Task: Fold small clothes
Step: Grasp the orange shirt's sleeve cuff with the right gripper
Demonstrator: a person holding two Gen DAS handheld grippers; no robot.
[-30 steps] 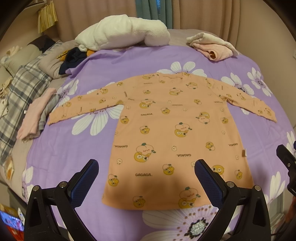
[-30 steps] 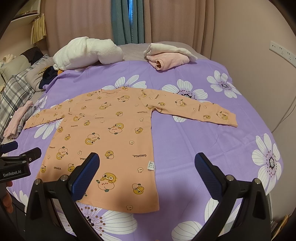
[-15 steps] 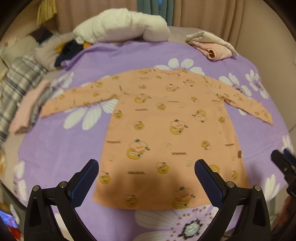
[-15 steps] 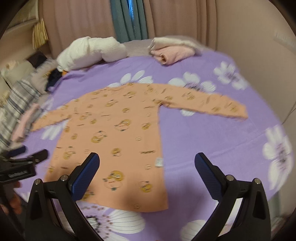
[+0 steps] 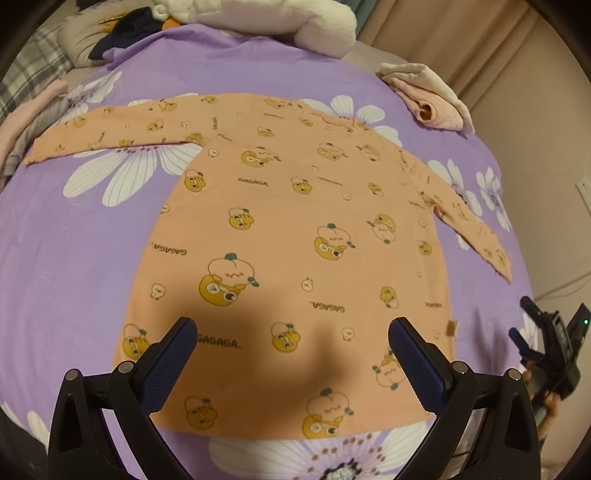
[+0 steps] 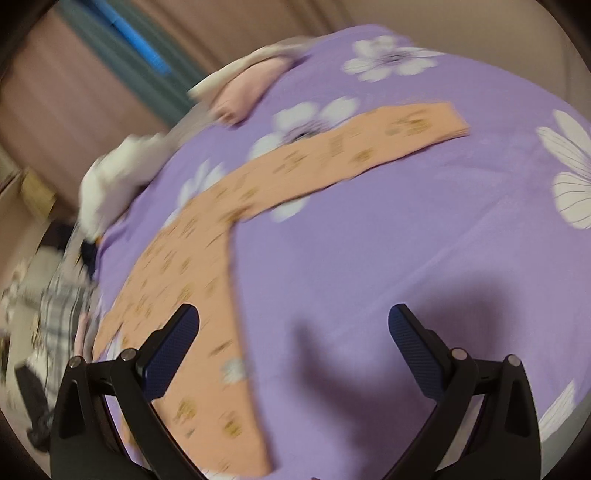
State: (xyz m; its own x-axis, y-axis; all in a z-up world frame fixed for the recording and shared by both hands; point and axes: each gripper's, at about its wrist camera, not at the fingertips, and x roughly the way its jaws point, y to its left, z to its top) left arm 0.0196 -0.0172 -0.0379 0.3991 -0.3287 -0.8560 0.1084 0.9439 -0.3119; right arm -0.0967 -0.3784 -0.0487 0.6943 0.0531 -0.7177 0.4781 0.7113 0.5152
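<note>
- Both sets of jaws stand wide with nothing between them: my left gripper (image 5: 291, 341) hangs over the hem end of the shirt, my right gripper (image 6: 293, 332) over bare sheet just beside the shirt's side edge.
- I see the orange long-sleeved shirt (image 5: 295, 229) lying flat on the purple flowered bedsheet (image 5: 74, 236), both sleeves spread out to the sides.
- My right wrist view is smeared by motion; the print on the shirt (image 6: 192, 266) is unreadable there, though one sleeve (image 6: 354, 147) shows.
- Folded pink and cream clothes (image 5: 432, 99) sit near the far sleeve; a white pillow (image 5: 288, 18) is cut off at the top.
- At the left view's right edge I see the right gripper (image 5: 554, 343), partly cropped.
</note>
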